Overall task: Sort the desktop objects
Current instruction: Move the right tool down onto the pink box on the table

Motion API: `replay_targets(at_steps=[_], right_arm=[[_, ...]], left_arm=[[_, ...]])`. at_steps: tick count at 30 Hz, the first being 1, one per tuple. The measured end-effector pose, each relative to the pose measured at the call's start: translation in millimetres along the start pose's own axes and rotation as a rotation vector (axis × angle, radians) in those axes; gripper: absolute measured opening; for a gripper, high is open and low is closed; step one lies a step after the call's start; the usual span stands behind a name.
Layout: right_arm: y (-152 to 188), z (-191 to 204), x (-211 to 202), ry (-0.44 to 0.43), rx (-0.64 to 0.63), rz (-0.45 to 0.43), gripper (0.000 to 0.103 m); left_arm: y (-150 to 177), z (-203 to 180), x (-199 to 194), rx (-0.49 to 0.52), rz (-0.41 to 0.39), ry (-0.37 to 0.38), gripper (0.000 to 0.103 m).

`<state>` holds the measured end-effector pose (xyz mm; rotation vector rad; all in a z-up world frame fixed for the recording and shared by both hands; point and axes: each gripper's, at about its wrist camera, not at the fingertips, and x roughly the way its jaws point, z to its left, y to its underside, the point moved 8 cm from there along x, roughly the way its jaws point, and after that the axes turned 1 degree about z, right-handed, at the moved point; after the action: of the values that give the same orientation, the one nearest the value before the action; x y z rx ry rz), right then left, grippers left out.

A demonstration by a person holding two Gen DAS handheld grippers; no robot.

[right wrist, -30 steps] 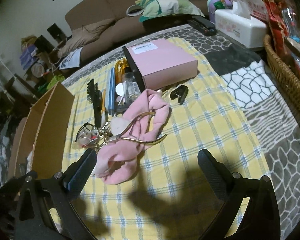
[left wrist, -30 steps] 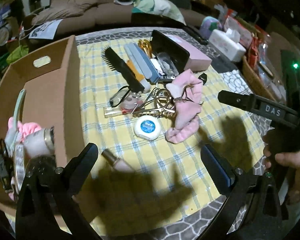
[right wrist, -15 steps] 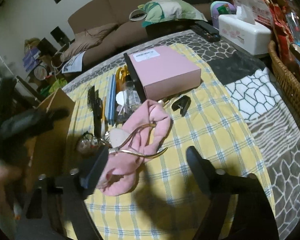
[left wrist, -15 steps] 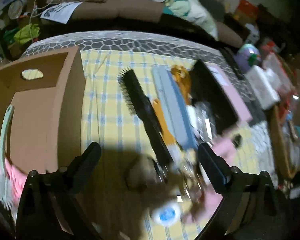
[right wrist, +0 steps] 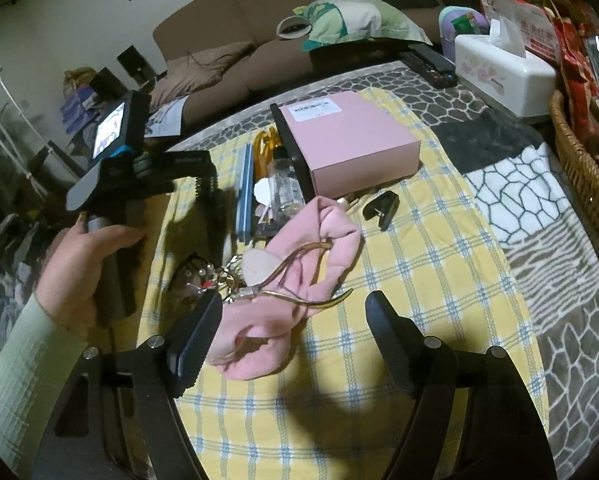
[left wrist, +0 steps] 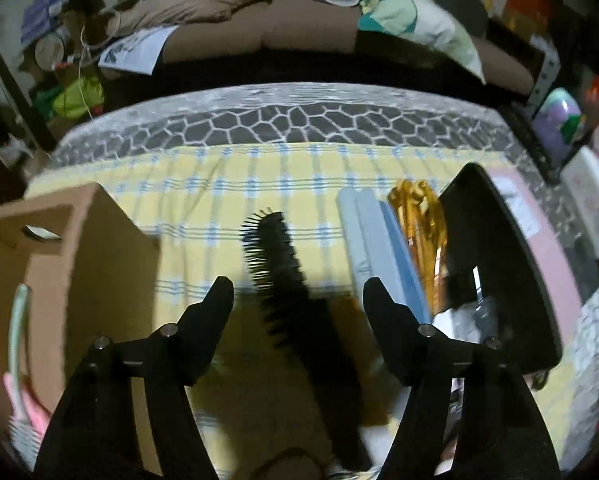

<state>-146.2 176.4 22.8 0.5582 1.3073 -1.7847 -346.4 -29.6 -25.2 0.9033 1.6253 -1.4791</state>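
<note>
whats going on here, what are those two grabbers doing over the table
A person is sorting clutter off a yellow checked cloth into a cardboard box. The left gripper is over the black hairbrush, its jaws just closing around it but not yet pressing. The right gripper hangs open above the pink cloth and gold nippers, holding nothing.

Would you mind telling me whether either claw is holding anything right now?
Neither; the left claw straddles the black hairbrush without gripping, the right claw is open.
</note>
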Motion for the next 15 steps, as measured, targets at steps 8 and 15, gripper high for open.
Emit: replay_targets(at_steps=[8, 15], right_arm=[[-12, -29, -4, -0.014, 0.074, -0.014, 0.077], [-88, -107, 22, 0.032, 0.198, -0.107, 0.077]], left_arm=[[10, 0, 2, -0.098, 0.039, 0.136, 0.073], [13, -58, -41, -0.011, 0.030, 0.368, 0.074]])
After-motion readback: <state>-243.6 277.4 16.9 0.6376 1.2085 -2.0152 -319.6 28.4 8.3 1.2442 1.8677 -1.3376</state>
